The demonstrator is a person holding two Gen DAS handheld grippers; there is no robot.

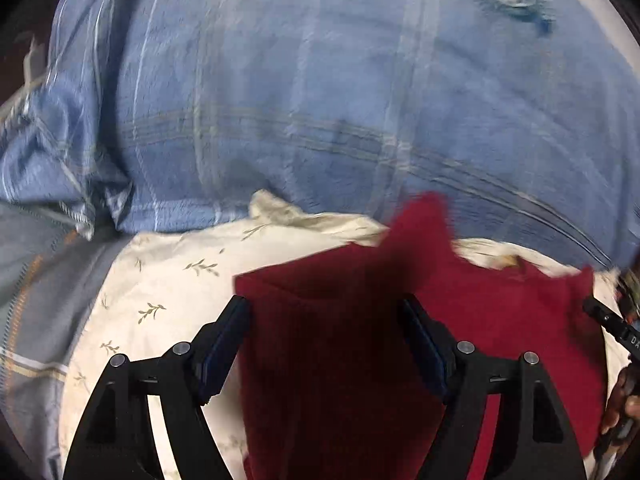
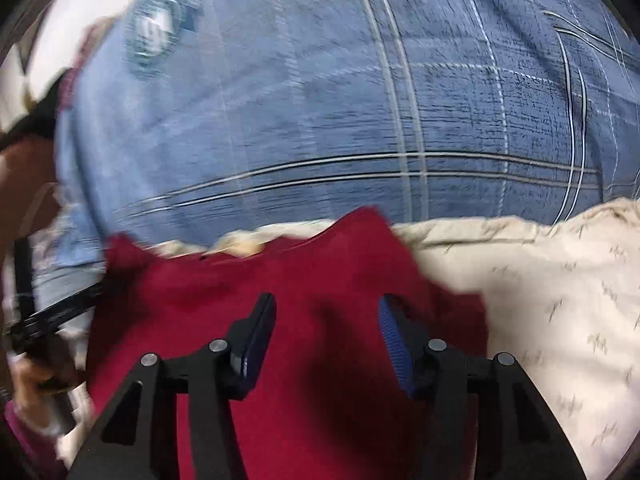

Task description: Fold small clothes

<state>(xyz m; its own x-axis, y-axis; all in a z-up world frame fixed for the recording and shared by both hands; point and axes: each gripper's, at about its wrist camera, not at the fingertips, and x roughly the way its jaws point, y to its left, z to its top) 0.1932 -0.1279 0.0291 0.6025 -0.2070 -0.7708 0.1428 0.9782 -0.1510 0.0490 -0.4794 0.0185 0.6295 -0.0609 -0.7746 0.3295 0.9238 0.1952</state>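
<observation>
Jaws apart, both grippers (image 1: 326,344) (image 2: 328,340) above red garment (image 1: 500,312).

Left gripper (image 1: 324,346): jaws spread wide, pitched steeply downward, blue-faced pads (image 1: 224,354) parted with nothing pressed between them. Right gripper (image 2: 326,346): same downward pitch, jaws parted less widely, ribbed blue pads (image 2: 394,350) clear of each other. Each gripper appears at the edge of the other's view, gripped by a hand (image 1: 624,404), blurred.

Garment (image 1: 500,312) lies on pillow (image 1: 168,280), bedsheet (image 1: 320,80) behind.
</observation>
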